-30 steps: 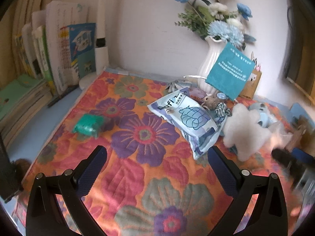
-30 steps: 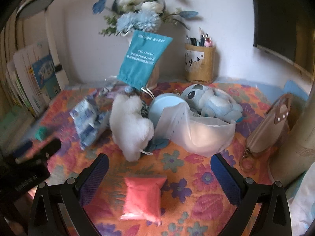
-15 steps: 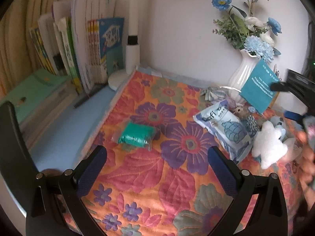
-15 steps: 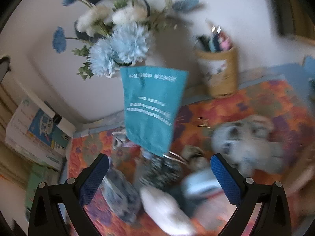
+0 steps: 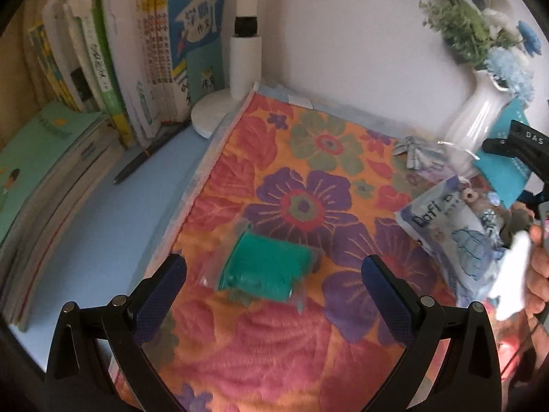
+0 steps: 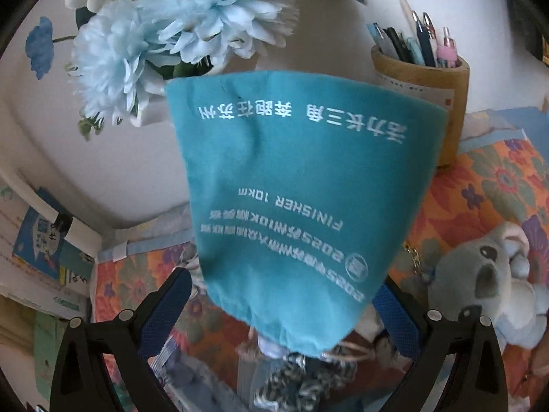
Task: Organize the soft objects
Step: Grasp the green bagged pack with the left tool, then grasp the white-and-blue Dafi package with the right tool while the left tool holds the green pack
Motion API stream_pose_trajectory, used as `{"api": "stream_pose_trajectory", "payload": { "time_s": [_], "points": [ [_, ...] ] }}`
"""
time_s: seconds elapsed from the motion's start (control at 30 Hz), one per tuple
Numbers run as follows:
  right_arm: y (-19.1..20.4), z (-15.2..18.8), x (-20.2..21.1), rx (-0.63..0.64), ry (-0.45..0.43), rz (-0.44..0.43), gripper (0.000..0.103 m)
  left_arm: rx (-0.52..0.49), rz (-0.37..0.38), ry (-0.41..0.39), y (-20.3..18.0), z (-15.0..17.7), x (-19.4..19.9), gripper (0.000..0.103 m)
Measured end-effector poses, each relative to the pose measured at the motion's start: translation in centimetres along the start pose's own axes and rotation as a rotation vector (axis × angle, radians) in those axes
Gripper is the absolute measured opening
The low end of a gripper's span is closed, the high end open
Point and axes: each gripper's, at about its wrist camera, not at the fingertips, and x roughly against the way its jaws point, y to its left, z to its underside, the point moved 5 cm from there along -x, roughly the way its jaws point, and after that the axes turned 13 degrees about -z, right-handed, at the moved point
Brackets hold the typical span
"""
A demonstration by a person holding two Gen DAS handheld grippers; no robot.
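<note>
Left wrist view: left gripper (image 5: 272,276) has its jaws spread wide, nothing between the pads, poised over the floral quilted mat (image 5: 308,178). A green soft bundle in clear wrap (image 5: 266,267) lies on the mat directly ahead, framed between the two fingers but not touched by either. To the right on the mat, a blue-and-white printed pack (image 5: 446,226) lies tilted; beside it a white fluffy item (image 5: 513,274), blurred, next to a hand at the frame edge. A white vase (image 5: 478,116) with blue flowers stands at the back right against the wall, a small plaid bow (image 5: 413,147) near its foot. Books (image 5: 113,65) stand upright at the left, a white lamp base (image 5: 219,113) beside them, a pen (image 5: 144,156) on the blue surface in front. Right wrist view: right gripper (image 6: 284,309) has its fingers wide apart. A teal drawstring pouch (image 6: 302,199) with white print, upside down, fills the centre, leaning against the vase of pale blue flowers (image 6: 164,27); its gathered lower end sits between the fingers, and I cannot tell whether either pad touches it. A wooden pen holder (image 6: 442,89) stands right of the pouch; a grey-blue plush toy (image 6: 490,274) lies on the mat at lower right. A patterned scrunchie (image 6: 302,377), blurred, lies below the pouch.
</note>
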Motion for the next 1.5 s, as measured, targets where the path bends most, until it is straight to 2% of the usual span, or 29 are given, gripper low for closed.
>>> {"api": "stream_pose_trajectory", "payload": {
  "time_s": [0.17,0.2,0.23,0.27,0.3,0.33,0.37,0.4,0.43,0.5,0.57,0.63,0.93,1.07,1.2,1.23,1.3,1.33,1.37,1.4,1.5],
  "points": [
    [0.7,-0.4,-0.3,0.046,-0.021,0.012,0.069,-0.018,-0.027,0.009,-0.5,0.1,-1.1,0.101],
    [0.8,-0.4,-0.3,0.057,-0.026,0.016,0.065,-0.021,-0.035,0.006,-0.5,0.1,-1.2,0.096],
    [1.0,-0.4,-0.4,0.066,-0.033,0.017,0.055,-0.030,-0.049,0.003,-0.6,0.2,-1.4,0.090],
    [1.1,-0.4,-0.3,0.078,-0.041,0.024,0.042,-0.044,-0.069,0.009,-0.7,0.3,-1.6,0.077],
    [1.2,-0.3,-0.2,0.089,-0.046,0.034,0.035,-0.055,-0.081,0.017,-0.8,0.5,-1.9,0.064],
    [1.2,-0.3,-0.1,0.095,-0.049,0.038,0.029,-0.063,-0.083,0.024,-0.8,0.6,-2.1,0.060],
    [1.2,-0.2,0.1,0.095,-0.053,0.035,0.026,-0.069,-0.087,0.021,-0.9,0.7,-2.1,0.058],
    [1.1,-0.1,0.3,0.096,-0.058,0.031,0.024,-0.075,-0.087,0.005,-1.0,0.7,-1.9,0.051],
    [1.1,0.0,0.5,0.099,-0.064,0.025,0.018,-0.084,-0.085,-0.007,-1.1,0.8,-1.7,0.050],
    [1.0,0.0,1.2,0.099,-0.076,0.007,0.017,-0.095,-0.081,-0.034,-1.3,0.8,-1.0,0.048],
    [1.0,0.0,2.6,0.104,-0.100,-0.019,0.014,-0.093,-0.024,-0.054,-1.6,0.9,-0.2,0.047],
    [0.9,0.1,4.1,0.108,-0.126,-0.044,0.014,-0.082,0.038,-0.076,-1.7,1.0,0.9,0.047],
    [1.5,1.8,11.4,0.142,-0.174,-0.133,0.014,-0.107,0.174,-0.154,-3.5,2.3,6.3,0.047],
    [2.1,4.9,14.4,0.199,-0.088,-0.207,0.014,-0.097,0.205,-0.153,-4.4,3.4,6.8,0.047],
    [1.3,6.6,15.6,0.218,-0.029,-0.194,0.016,-0.070,0.229,-0.152,-4.9,4.3,6.2,0.047],
    [1.2,6.7,15.6,0.225,-0.021,-0.178,0.021,-0.068,0.224,-0.157,-4.9,4.6,6.2,0.047],
    [0.9,6.5,15.2,0.241,0.005,-0.137,0.046,-0.063,0.208,-0.165,-4.8,4.7,6.1,0.047],
    [0.9,6.5,14.9,0.245,0.018,-0.121,0.067,-0.056,0.208,-0.175,-4.7,4.7,6.2,0.048],
    [1.0,6.6,14.6,0.249,0.022,-0.117,0.072,-0.046,0.213,-0.187,-4.5,4.6,6.3,0.048],
    [1.4,6.8,14.2,0.262,0.032,-0.127,0.072,-0.037,0.218,-0.191,-4.4,4.5,6.3,0.048],
    [4.0,8.5,10.8,0.356,0.152,-0.152,0.077,-0.016,0.213,-0.169,-4.1,4.4,5.7,0.048]
  ]
}}
